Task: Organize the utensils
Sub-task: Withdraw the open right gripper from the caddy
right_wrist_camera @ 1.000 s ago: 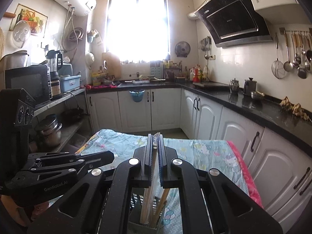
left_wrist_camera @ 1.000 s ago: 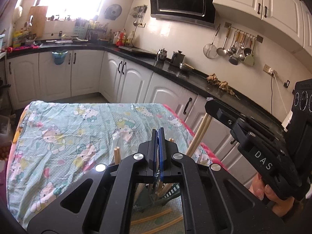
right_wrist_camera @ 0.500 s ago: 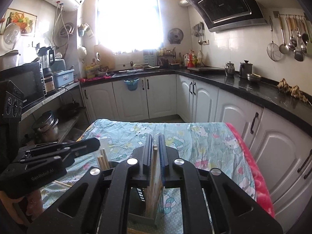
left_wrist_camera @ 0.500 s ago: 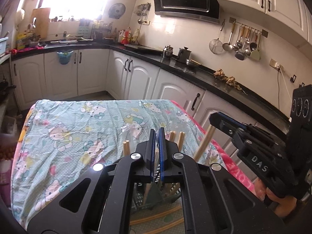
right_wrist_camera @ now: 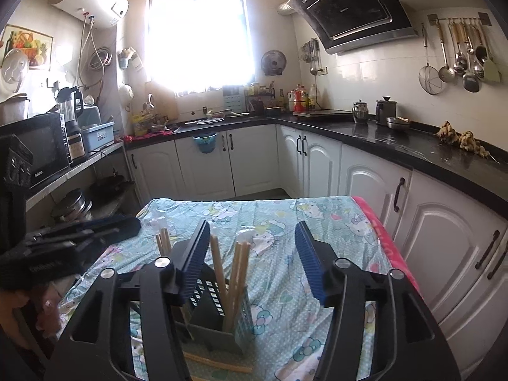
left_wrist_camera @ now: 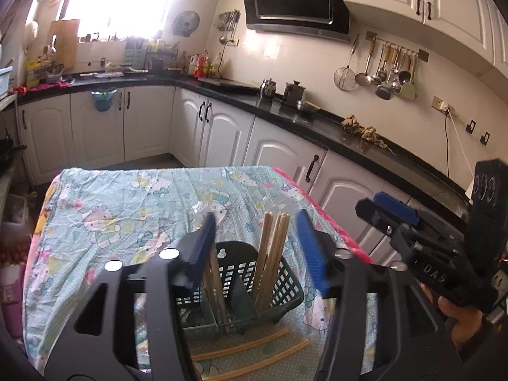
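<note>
So both my hand-held grippers, left (left_wrist_camera: 255, 247) and right (right_wrist_camera: 252, 255), were pinched on chopsticks a second ago; now they're wide, and the chopsticks (left_wrist_camera: 271, 254) stand in the basket (left_wrist_camera: 279, 281) on the desk (left_wrist_camera: 127, 209).
</note>
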Available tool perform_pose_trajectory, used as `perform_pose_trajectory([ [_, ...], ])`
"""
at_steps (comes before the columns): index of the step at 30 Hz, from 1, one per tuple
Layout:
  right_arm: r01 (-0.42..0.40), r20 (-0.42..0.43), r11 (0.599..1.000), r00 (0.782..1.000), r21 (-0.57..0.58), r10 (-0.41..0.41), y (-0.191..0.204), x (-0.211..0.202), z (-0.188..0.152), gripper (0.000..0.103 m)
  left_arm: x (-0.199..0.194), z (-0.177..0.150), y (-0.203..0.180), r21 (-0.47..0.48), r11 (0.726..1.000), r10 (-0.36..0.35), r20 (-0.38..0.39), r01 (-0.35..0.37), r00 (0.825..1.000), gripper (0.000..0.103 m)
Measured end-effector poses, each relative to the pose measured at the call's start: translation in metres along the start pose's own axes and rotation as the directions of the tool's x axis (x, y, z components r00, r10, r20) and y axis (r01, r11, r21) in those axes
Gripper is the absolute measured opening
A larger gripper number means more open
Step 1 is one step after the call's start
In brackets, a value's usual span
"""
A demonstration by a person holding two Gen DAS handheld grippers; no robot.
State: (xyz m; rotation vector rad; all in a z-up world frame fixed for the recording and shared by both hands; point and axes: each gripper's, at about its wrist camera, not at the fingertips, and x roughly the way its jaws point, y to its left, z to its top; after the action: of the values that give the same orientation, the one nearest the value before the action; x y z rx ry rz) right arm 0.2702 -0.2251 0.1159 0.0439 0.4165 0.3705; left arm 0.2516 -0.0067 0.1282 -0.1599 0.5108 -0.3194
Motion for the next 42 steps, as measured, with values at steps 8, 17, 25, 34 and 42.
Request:
perform_pose_trajectory([
  [8, 0.008, 0.012, 1.000, 1.000, 0.005, -0.008, -0.008, -0.024, -0.009, 0.073, -0.027, 0.004, -0.013, 0.016, 1.000, -0.006, 0.054, 0.005, 0.999, 0.083],
  [17, -0.007, 0.024, 1.000, 1.000, 0.005, 0.007, -0.008, -0.047, -0.017, 0.083, -0.046, -0.012, -0.018, 0.014, 1.000, 0.003, 0.064, -0.004, 0.998, 0.092],
  [25, -0.005, 0.008, 1.000, 1.000, -0.027, 0.005, -0.005, -0.060, -0.032, 0.085, -0.061, -0.040, -0.012, 0.018, 1.000, 0.017, 0.029, -0.018, 0.999, 0.092],
  [34, -0.017, -0.027, 0.998, 1.000, -0.053, 0.015, 0.005, -0.064, -0.051, 0.085, -0.067, -0.070, 0.007, -0.014, 0.999, 0.049, -0.016, -0.049, 0.999, 0.092],
  [42, -0.032, -0.076, 0.998, 0.997, -0.055, 0.028, 0.010, -0.063, -0.071, 0.085, -0.073, -0.092, 0.012, -0.058, 0.997, 0.056, -0.037, -0.058, 0.998, 0.092],
])
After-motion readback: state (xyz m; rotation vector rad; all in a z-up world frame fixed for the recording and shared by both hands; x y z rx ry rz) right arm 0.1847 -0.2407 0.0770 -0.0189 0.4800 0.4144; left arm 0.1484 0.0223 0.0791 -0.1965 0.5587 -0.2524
